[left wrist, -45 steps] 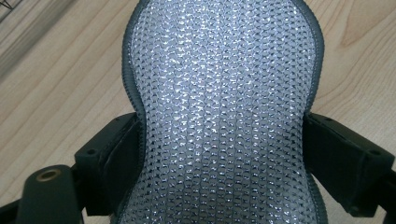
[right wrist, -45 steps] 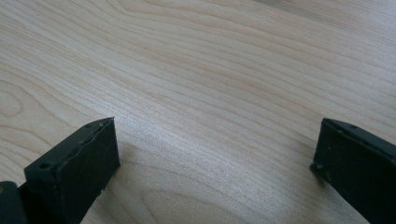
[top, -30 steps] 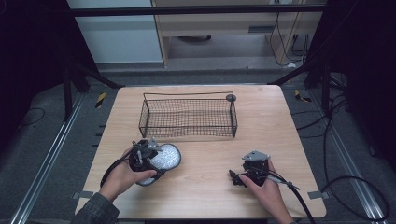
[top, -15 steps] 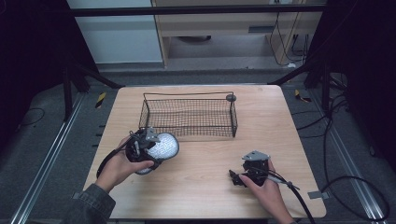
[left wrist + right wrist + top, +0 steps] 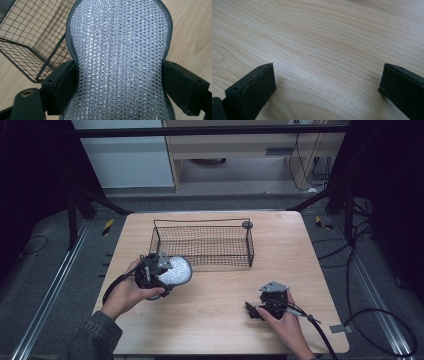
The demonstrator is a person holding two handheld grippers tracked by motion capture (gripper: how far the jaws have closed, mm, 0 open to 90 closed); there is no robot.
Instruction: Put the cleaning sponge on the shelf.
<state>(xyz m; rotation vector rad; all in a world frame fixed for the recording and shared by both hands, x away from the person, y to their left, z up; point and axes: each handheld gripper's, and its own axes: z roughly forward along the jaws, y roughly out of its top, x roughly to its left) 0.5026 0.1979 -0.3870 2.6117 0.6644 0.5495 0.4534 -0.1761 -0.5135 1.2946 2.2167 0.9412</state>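
Just beside wire basket (image 5: 202,245), silver scrubber (image 5: 175,270)

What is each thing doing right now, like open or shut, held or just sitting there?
Silver scrubber pad: held, squeezed in at its waist, lifted beside the basket.
Left gripper: shut on the pad.
Right gripper: open, nothing between its fingers, low over the table.
Wire basket: upright, empty.
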